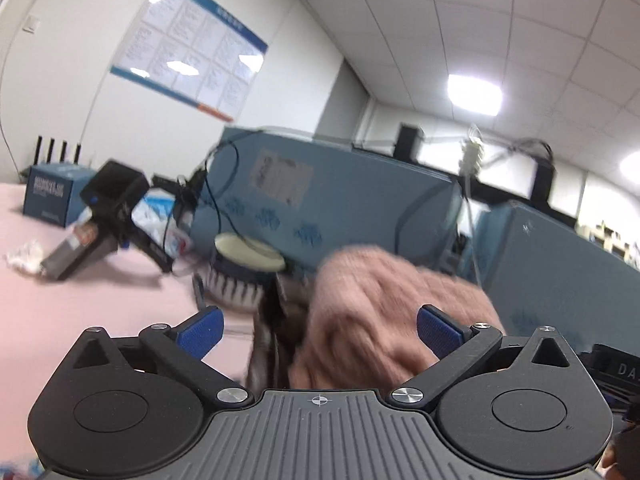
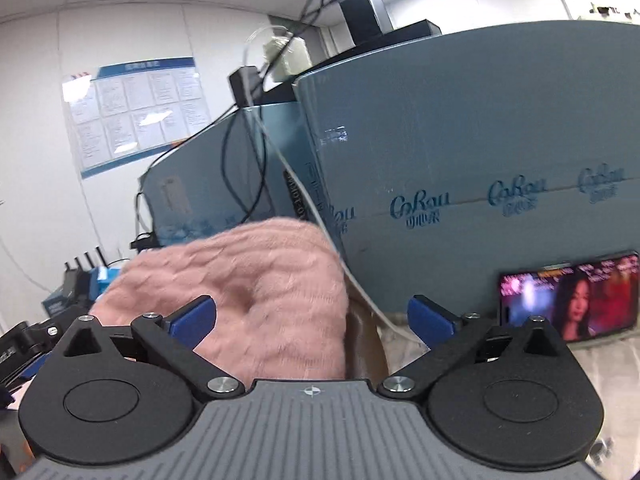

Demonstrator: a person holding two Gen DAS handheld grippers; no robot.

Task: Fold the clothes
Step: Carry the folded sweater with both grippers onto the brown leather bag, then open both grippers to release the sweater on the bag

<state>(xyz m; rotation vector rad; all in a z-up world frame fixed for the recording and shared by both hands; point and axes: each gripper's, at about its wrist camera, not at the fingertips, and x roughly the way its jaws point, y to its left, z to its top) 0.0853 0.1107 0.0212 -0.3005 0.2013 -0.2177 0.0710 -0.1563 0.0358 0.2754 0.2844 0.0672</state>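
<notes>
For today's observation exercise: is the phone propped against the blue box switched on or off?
On. The phone shows a bright, colourful video picture on its screen.

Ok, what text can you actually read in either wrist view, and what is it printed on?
"CoRau": repeated logo on the blue-grey cardboard carton, right wrist view.
"DA": cut off at the frame edge, on a black object, left wrist view.
Blue-bordered wall notice board, white carton label, dark blue box, phone screen: too blurred.

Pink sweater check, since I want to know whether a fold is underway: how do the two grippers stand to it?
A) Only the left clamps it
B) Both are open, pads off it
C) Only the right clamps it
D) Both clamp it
B: the left gripper and right gripper both stand wide open, with the pink sweater lying ahead between their unclosed blue pads.
</notes>
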